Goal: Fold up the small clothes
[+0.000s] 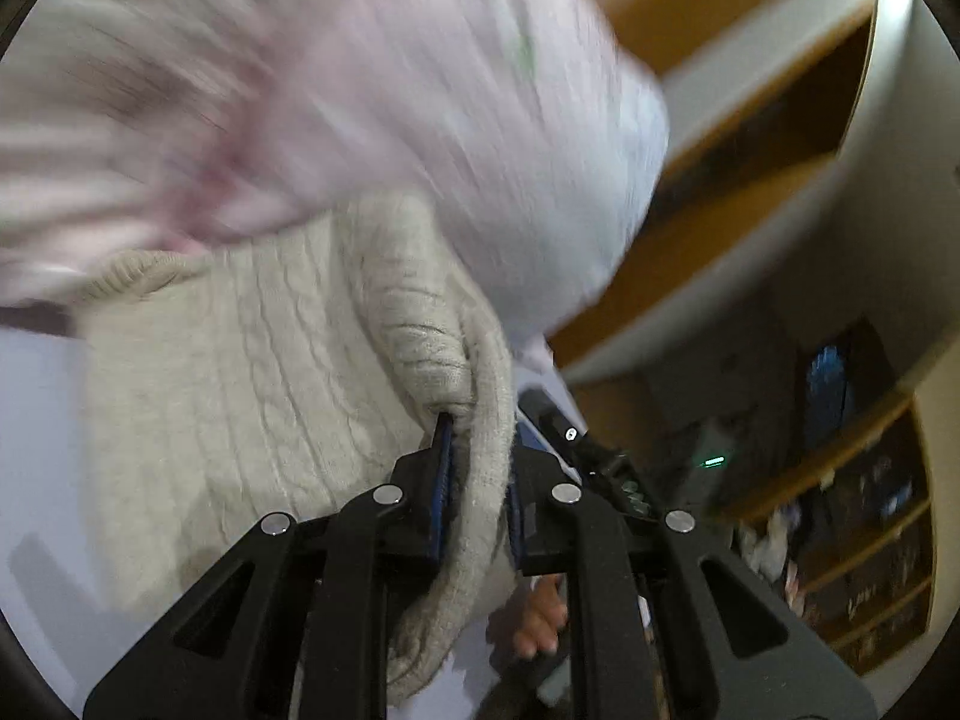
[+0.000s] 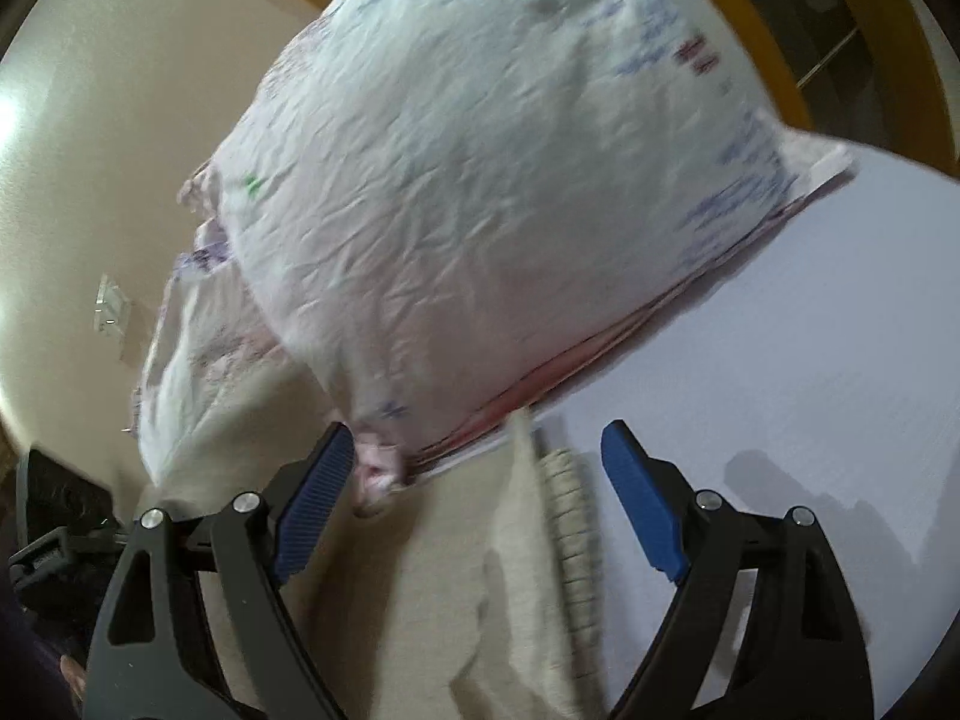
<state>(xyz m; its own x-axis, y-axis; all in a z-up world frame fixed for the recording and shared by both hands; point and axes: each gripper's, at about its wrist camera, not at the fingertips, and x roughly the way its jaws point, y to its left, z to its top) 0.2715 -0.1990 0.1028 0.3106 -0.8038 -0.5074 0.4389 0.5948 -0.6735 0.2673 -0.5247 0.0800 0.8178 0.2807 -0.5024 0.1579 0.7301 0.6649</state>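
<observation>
The left gripper (image 1: 477, 468) pinches a thick fold of the cream cable-knit sweater (image 1: 252, 372) between its blue pads (image 1: 443, 480), lifting it above the white table (image 1: 36, 420). A pale pink printed garment (image 1: 384, 96), blurred, hangs just beyond and over the sweater. The right gripper (image 2: 474, 504) has its fingers spread wide, holding nothing; the sweater's ribbed edge (image 2: 567, 516) lies between them, the crinkled garment (image 2: 480, 192) just ahead

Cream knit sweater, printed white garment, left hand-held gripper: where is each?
cream knit sweater (image 1: 252, 372): left wrist view, cable-knit body panel.
printed white garment (image 2: 480, 192): right wrist view, crinkled middle of the fabric.
left hand-held gripper (image 1: 477, 480): left wrist view, between blue pads clamping sweater's edge.
</observation>
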